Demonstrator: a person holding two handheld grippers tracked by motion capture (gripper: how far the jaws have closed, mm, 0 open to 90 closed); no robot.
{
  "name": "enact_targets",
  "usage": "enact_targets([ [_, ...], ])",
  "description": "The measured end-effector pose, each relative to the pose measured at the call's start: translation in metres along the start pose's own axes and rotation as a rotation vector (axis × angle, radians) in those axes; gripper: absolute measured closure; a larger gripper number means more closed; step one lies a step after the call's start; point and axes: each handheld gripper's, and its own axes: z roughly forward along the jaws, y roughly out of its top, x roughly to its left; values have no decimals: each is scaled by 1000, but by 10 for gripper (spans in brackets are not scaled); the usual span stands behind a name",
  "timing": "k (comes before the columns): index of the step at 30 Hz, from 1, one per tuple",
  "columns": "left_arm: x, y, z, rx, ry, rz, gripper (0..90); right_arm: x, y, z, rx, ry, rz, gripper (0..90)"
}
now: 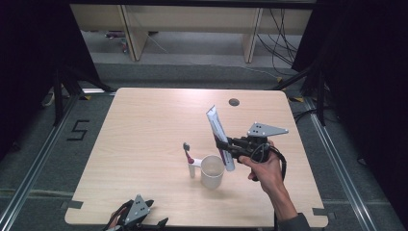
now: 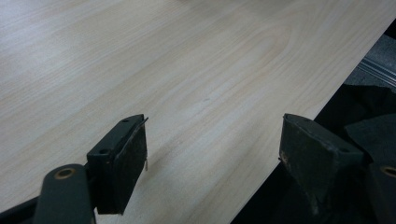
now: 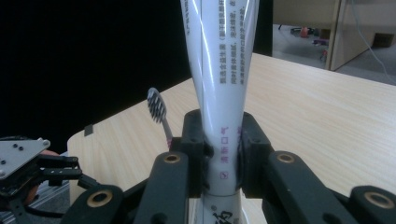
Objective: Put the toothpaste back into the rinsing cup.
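My right gripper (image 1: 224, 145) is shut on a white toothpaste tube (image 1: 217, 129) with red print, held nearly upright above the table, crimped end up. In the right gripper view the pads (image 3: 195, 140) squeeze the toothpaste tube (image 3: 219, 84) near its lower end. A white cup (image 1: 212, 171) stands just below and left of the tube. Beside the cup a toothbrush (image 1: 188, 158) stands upright, bristles up; its head (image 3: 156, 105) appears behind the jaws. My left gripper (image 1: 137, 215) rests at the table's near edge, open, with nothing between the jaws in the left gripper view (image 2: 212, 154).
The light wooden table (image 1: 144, 125) has a small round hole (image 1: 234, 102) near its far edge. Dark curtains flank both sides, with metal floor rails alongside. Wooden furniture and cables lie on the floor beyond the table.
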Motion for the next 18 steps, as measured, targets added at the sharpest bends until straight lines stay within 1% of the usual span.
enact_targets([
  [1,0,0,0,-2,0,1,229,1,0,2,-1,5,9,765],
  [2,0,0,0,-2,1,0,229,1,1,4,-4,1,14,765],
  [3,0,0,0,-1,1,0,229,3,1,6,-9,6,38,765],
  [4,0,0,0,2,0,4,229,2,1,8,-15,13,25,765],
  [5,0,0,0,2,-2,4,229,2,1,10,-22,12,21,764],
  [6,0,0,-1,7,-2,5,229,2,1,12,-30,5,6,764],
  [7,0,0,-1,9,0,4,230,3,1,14,-34,14,21,764],
  [8,0,0,-1,3,0,3,229,4,1,15,-25,13,19,764],
  [9,0,0,0,-2,0,2,230,5,1,16,-26,18,34,764],
  [10,1,0,-1,8,2,6,229,6,0,19,-26,14,21,764],
  [11,0,0,-1,0,4,3,230,6,0,20,-24,18,17,764],
  [12,0,0,-1,4,4,3,230,6,0,22,-24,11,4,764],
  [13,0,0,-1,3,3,3,230,6,-2,24,-25,11,9,764],
  [14,0,0,-1,1,3,3,230,7,-3,24,-11,8,26,764],
  [15,0,0,-1,4,2,3,230,6,-5,25,-18,9,19,764],
  [16,0,0,-1,4,3,3,229,7,-7,27,-17,13,31,764],
  [17,0,0,-1,3,3,2,230,7,-8,28,-15,10,28,764],
  [18,1,0,-1,6,-1,5,230,6,-10,28,-15,5,13,764],
])
